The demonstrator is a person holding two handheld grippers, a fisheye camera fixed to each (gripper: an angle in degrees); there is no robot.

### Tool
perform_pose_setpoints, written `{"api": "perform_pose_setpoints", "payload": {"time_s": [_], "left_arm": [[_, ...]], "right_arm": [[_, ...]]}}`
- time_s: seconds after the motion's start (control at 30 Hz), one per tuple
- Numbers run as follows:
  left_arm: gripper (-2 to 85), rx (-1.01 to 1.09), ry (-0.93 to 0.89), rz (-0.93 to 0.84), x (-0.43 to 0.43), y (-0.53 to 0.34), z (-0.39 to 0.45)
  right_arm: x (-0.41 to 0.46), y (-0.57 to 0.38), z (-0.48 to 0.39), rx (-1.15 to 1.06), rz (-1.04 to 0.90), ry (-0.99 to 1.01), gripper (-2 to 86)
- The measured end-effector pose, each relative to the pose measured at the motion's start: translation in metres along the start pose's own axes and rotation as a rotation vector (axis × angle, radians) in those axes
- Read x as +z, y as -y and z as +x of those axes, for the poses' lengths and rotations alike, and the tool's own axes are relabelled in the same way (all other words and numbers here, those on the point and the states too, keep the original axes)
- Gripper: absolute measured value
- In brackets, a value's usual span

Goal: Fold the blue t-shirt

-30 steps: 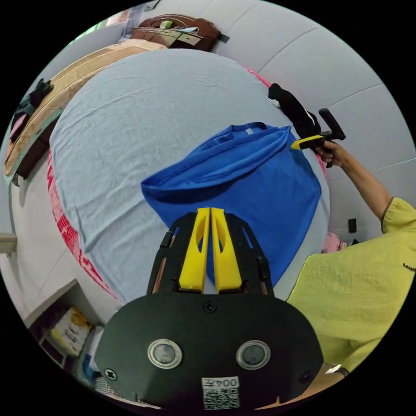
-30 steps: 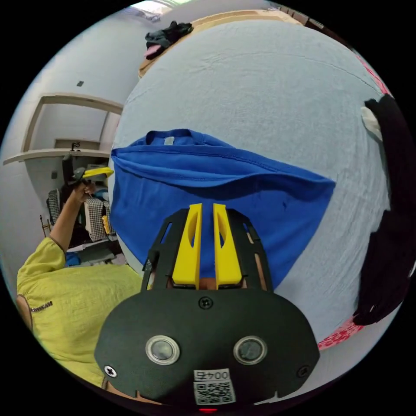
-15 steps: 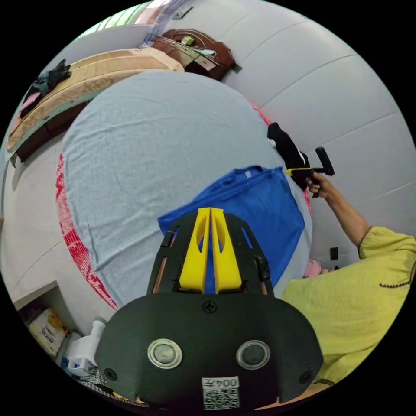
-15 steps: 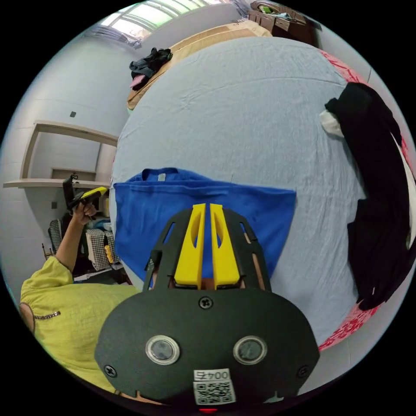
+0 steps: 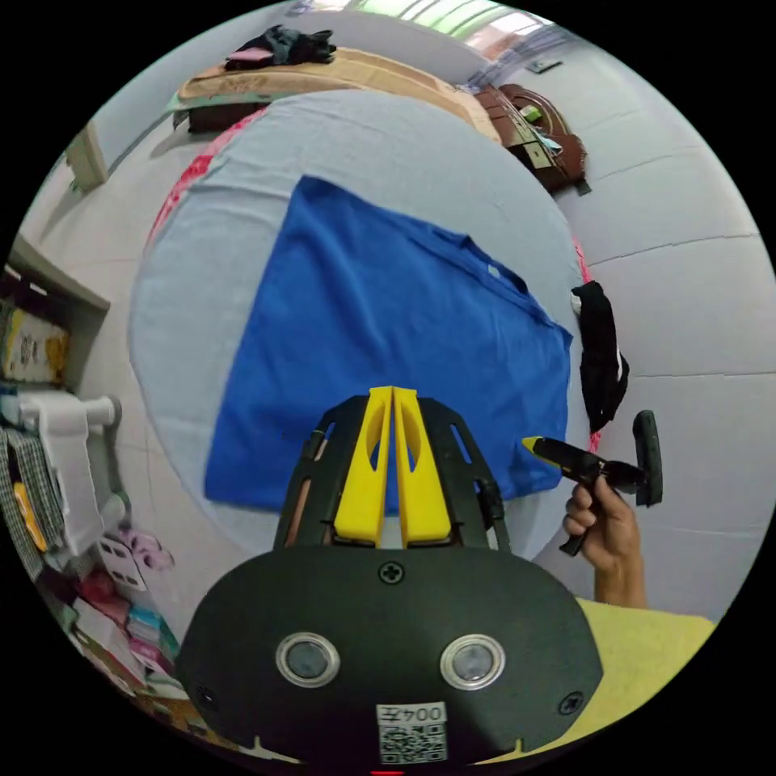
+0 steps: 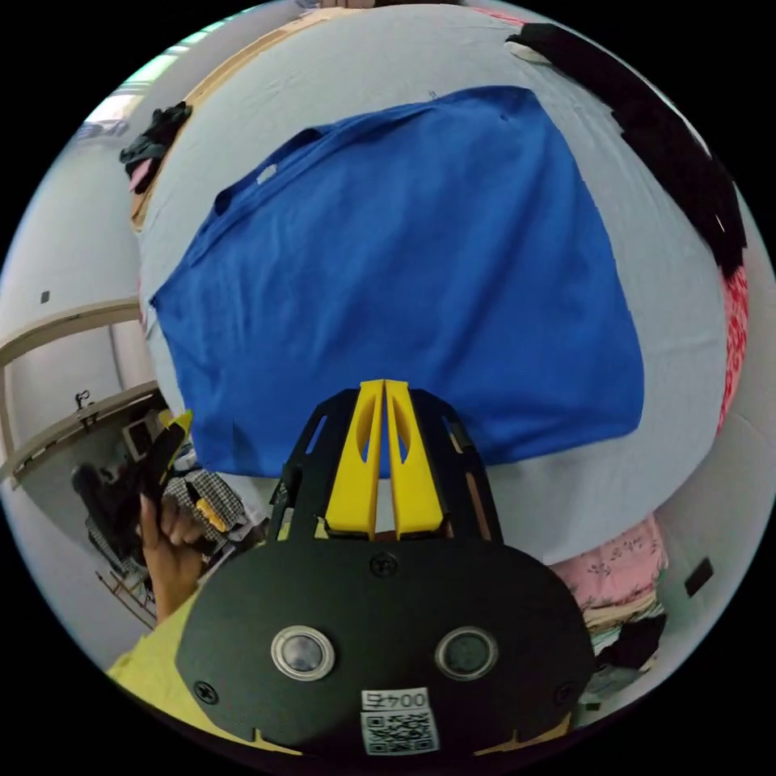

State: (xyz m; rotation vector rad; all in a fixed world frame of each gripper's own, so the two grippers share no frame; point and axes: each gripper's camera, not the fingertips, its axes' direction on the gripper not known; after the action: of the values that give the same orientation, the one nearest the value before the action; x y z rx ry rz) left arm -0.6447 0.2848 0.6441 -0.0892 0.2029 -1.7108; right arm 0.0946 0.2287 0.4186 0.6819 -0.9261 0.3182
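The blue t-shirt lies flat on the light blue bed sheet, a smooth rectangle with its collar at the far edge. In the right gripper view the t-shirt spreads wide, collar at upper left. My left gripper hangs above the near hem, jaws shut and empty. My right gripper is shut too, over the shirt's near edge, holding nothing. A hand holds the right gripper beside the shirt's corner. The left gripper shows at the bed's side.
A black garment lies at the bed's edge, near the shirt's corner. Dark clothes sit on a tan bed beyond. Wooden furniture stands by the wall. Shelves with clutter and pink cloth flank the bed.
The shirt's puffed-up top layer has settled flat. Both hands have drawn back and risen, so both views now look down on the shirt. Both grippers stayed shut.
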Motion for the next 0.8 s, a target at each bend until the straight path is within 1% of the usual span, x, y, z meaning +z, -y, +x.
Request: {"api": "perform_pose_setpoints", "payload": {"time_s": [0.07, 0.13, 0.2, 0.3, 0.33, 0.4, 0.53, 0.63, 0.8], "left_arm": [[0.1, -0.058, 0.023, -0.031, 0.016, -0.018, 0.013], [0.1, -0.098, 0.084, -0.056, 0.032, -0.032, 0.027], [0.1, -0.13, 0.138, -0.061, 0.05, -0.052, 0.04], [0.2, -0.203, 0.087, -0.049, 0.069, -0.074, 0.044], [0.3, -0.218, 0.086, -0.05, 0.072, -0.078, 0.045], [0.3, -0.243, 0.084, 0.014, 0.076, -0.091, 0.048], [0.3, -0.291, 0.07, 0.05, 0.079, -0.102, 0.05], [0.2, -0.338, 0.034, 0.06, 0.082, -0.108, 0.049], [0.1, -0.351, 0.038, 0.049, 0.086, -0.113, 0.055]], "right_arm": [[0.013, -0.014, -0.019, 0.046, 0.008, -0.046, -0.8], [0.02, -0.021, -0.035, 0.036, 0.04, -0.086, -0.8], [0.03, -0.023, -0.042, 0.074, 0.045, -0.094, -0.9], [0.051, -0.026, -0.048, 0.141, 0.03, -0.085, -0.9], [0.055, -0.03, -0.05, 0.153, 0.055, -0.087, -0.9], [0.059, -0.038, -0.054, 0.176, 0.098, -0.088, -0.9], [0.066, -0.053, -0.052, 0.253, 0.163, -0.044, -0.8], [0.07, -0.056, -0.053, 0.298, 0.161, -0.028, -0.8], [0.076, -0.055, -0.058, 0.36, 0.142, -0.035, -0.8]]}}
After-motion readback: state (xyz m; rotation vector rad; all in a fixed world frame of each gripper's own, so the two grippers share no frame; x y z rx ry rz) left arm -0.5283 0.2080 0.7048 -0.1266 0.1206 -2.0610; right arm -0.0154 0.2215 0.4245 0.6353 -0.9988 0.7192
